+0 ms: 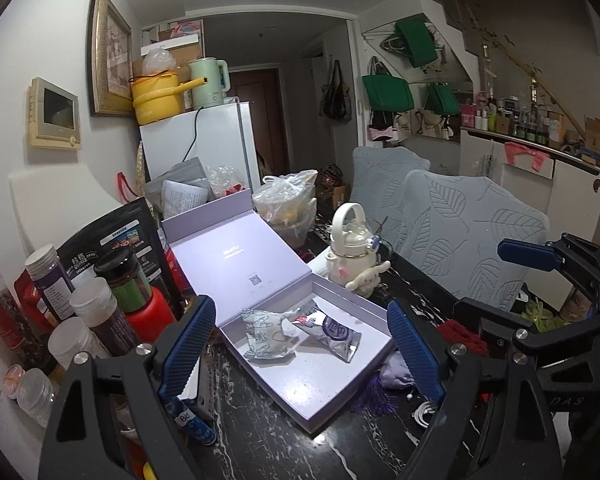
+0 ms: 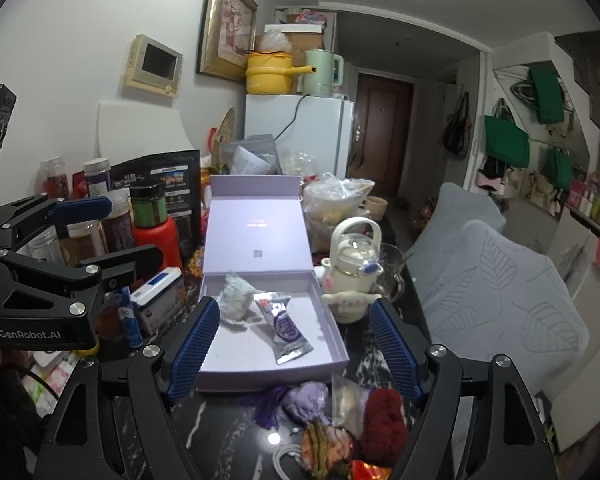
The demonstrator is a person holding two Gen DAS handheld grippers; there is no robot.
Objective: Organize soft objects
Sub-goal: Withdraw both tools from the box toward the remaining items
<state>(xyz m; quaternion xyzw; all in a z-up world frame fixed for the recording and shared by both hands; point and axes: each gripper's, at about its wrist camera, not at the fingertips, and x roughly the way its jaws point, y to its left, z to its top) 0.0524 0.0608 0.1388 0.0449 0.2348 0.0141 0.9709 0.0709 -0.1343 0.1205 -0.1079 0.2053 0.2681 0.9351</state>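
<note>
An open lilac box [image 1: 312,384] [image 2: 260,352] lies on the dark marble table, its lid standing up behind. Inside lie a crumpled patterned pouch [image 1: 266,338] [image 2: 236,300] and a silver packet with a purple label [image 1: 334,334] [image 2: 284,328]. In front of the box sit a purple tasselled sachet [image 2: 306,400] [image 1: 396,374], a dark red fuzzy piece [image 2: 382,420] [image 1: 460,334], a clear bag [image 2: 348,396] and a floral sachet [image 2: 328,444]. My left gripper [image 1: 302,350] [image 2: 116,232] is open and empty over the box. My right gripper [image 2: 296,346] [image 1: 500,280] is open and empty at the box's near edge.
Several jars and bottles [image 1: 100,312] crowd the table's left side. A white kettle-shaped bottle with a plush dog [image 1: 352,252] stands right of the box, a plastic bag [image 1: 288,204] behind it. Grey leaf-patterned chair backs [image 1: 472,236] line the right. A white cable [image 2: 288,456] lies near the front.
</note>
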